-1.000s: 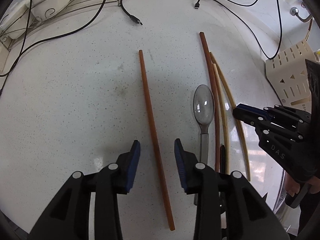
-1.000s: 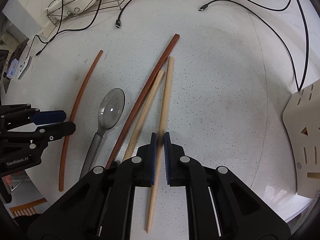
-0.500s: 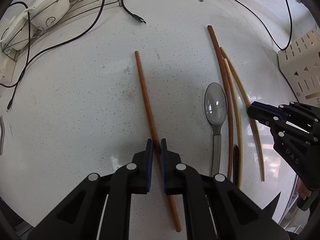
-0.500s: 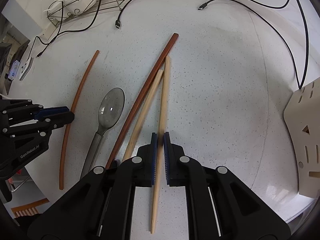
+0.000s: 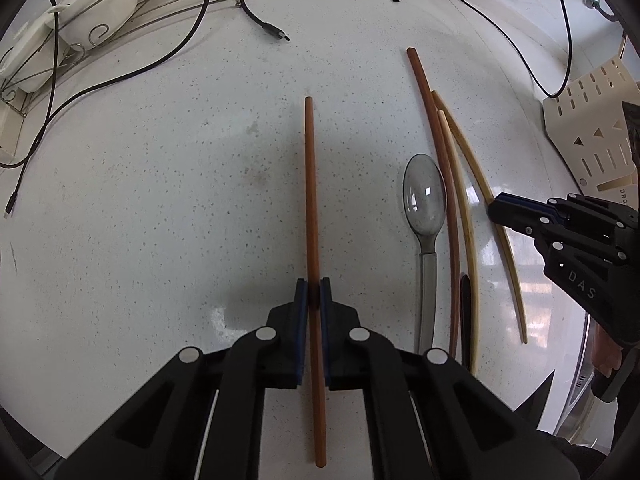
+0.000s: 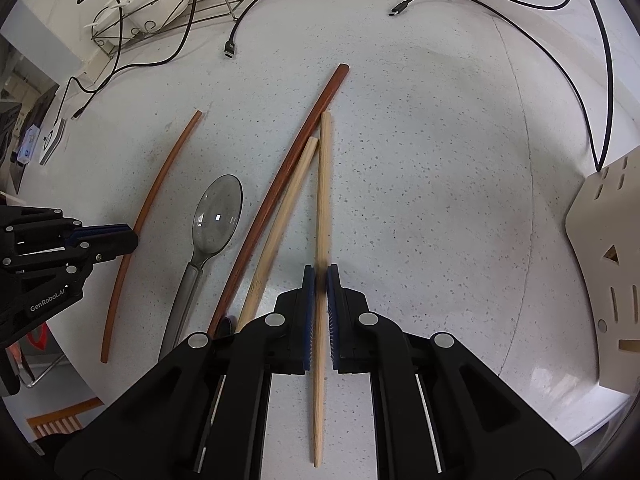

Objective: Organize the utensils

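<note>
The left tool [image 5: 314, 292] pointed straight down at the white speckled bench [image 5: 160, 200], its blue pads pinched on the thin orange-brown chopstick [image 5: 310, 200], which ran away from the tool in a straight line and stuck out behind the pads as well. The jaws had just been closing, and the stick sat clamped between them.

The right tool [image 6: 320, 280] was likewise narrowed onto a pale wooden chopstick [image 6: 322, 184], gripping it partway along its length, with the thin end trailing back under the tool body.

Between the two tools lay the other utensils. A clear grey plastic spoon [image 6: 216, 220] rested bowl-up with its handle toward the person. Just beside it ran a dark reddish-brown chopstick [image 6: 288, 168], and against that a second pale chopstick [image 6: 280, 220] whose far tip nearly met the held one.

Off to the right edge of the bench sat a cream slotted holder [image 6: 608, 264]. At the far side, black cables [image 6: 560, 72] snaked across the surface, and a wire rack [image 5: 132, 12] held white dishes.
</note>
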